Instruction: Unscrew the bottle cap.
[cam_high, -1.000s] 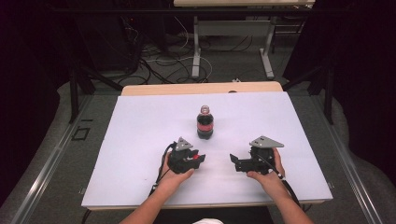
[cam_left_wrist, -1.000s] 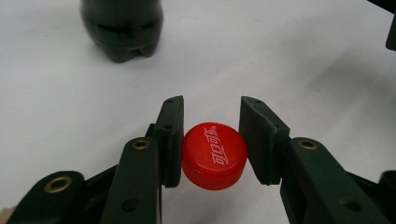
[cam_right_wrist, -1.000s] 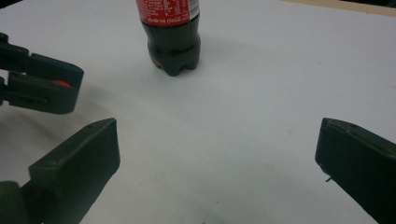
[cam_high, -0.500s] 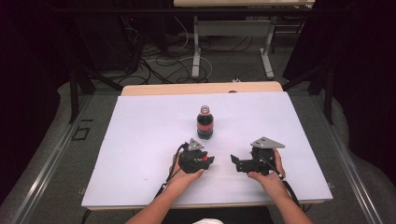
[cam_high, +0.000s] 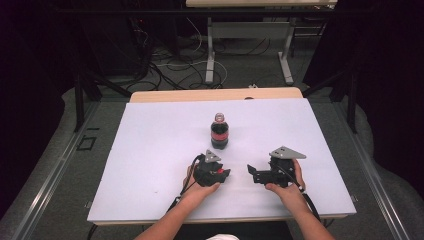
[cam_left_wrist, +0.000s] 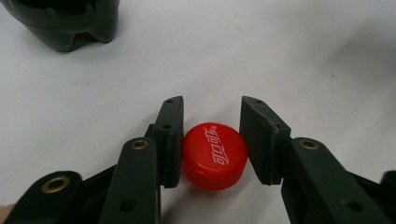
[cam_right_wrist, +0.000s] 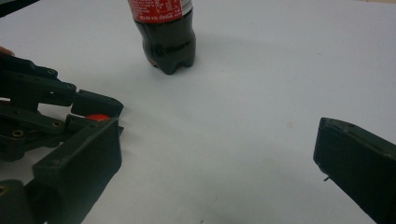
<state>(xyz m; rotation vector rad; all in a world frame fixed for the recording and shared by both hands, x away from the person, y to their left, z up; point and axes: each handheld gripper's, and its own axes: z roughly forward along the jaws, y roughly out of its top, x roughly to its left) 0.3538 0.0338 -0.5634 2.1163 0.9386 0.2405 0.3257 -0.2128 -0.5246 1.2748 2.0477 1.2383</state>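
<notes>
just now: left gripper low over the white table, jaws clenched on red bottle cap, one pad touching each side of its rim. cap upright, top up, white lettering across it. cap sits at table level or just off it; cannot tell which.

from high view: left gripper at near centre of table, held in left hand, jaws pointing right. cap seen there as a small red spot at the jaw tips. grey plate on top of gripper, cable trailing toward near edge.

right gripper just right of the left one, in right hand, jaws pointing left toward it, tips near but apart. from right gripper view: jaws released, spread wide, bare table between them, grasping nothing. left gripper seen beyond the left-hand jaw, red of cap peeking between its pads.

cola bottle upright, far of both grippers, near table centre. dark liquid, red label, neck open with no cap on. bottle base at far left in left gripper view, well apart from cap. bottle also at far centre-left in right gripper view.
</notes>
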